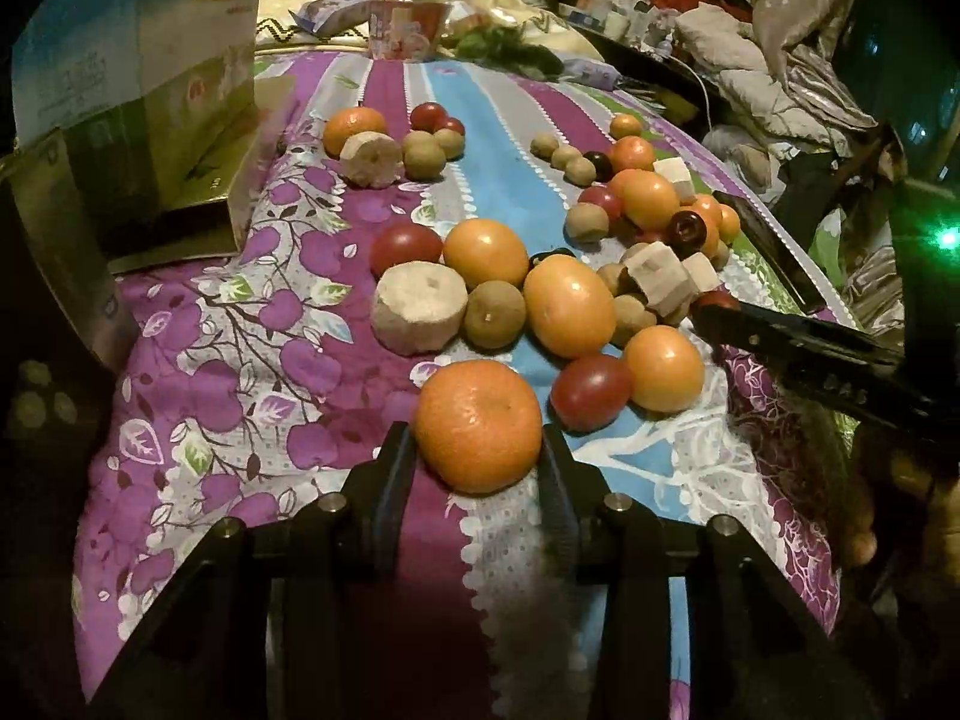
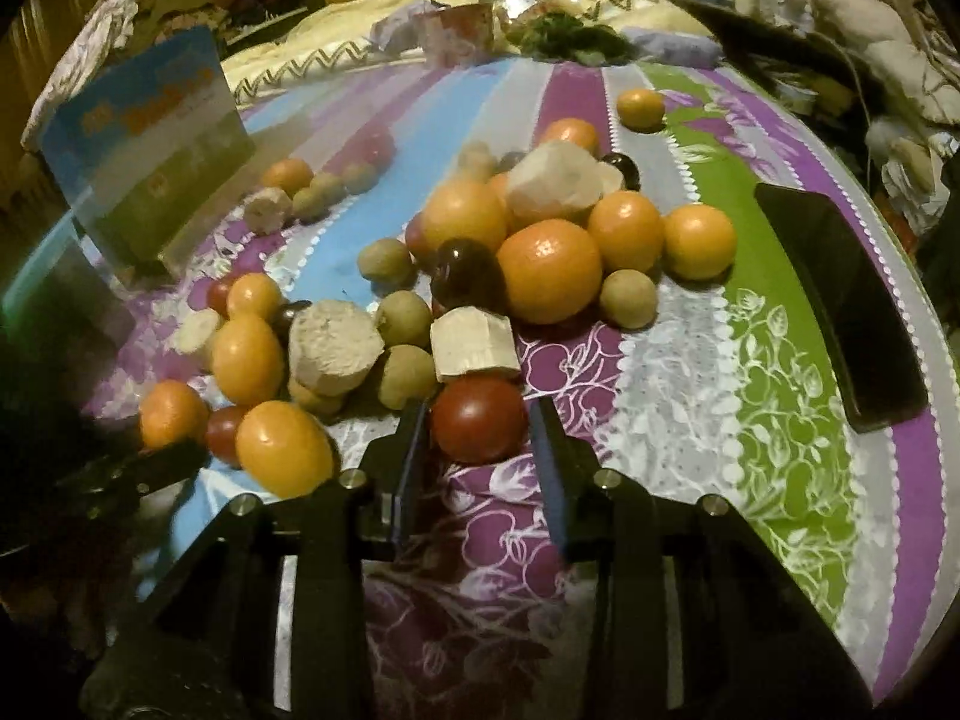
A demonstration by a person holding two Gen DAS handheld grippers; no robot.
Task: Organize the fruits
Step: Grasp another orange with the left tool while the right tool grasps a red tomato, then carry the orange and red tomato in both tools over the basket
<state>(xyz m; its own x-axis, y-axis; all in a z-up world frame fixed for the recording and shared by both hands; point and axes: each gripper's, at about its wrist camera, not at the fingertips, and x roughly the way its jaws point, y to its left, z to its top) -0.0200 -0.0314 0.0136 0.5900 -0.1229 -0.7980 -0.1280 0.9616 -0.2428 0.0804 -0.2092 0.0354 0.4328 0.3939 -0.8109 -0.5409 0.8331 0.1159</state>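
A mandarin (image 1: 478,425) rests low on the striped floral cloth (image 1: 252,360), and my left gripper (image 1: 474,441) is shut on it, one finger on each side. In the right wrist view a red tomato (image 2: 478,418) sits between the fingers of my right gripper (image 2: 480,417), which is shut on it. Beyond both lies a loose heap of oranges (image 1: 569,306), brown longans (image 1: 495,315), dark cherries (image 2: 468,276) and pale peeled chunks (image 1: 419,306). Smaller groups of fruit lie farther back (image 1: 390,144). The right gripper's dark finger (image 1: 780,336) shows in the left wrist view.
A cardboard box (image 1: 150,96) stands at the left on the cloth. A black phone (image 2: 840,306) lies at the right edge. Snack packets (image 1: 402,24) and green leaves (image 1: 510,48) sit at the far end; bedding and clutter fill the right side.
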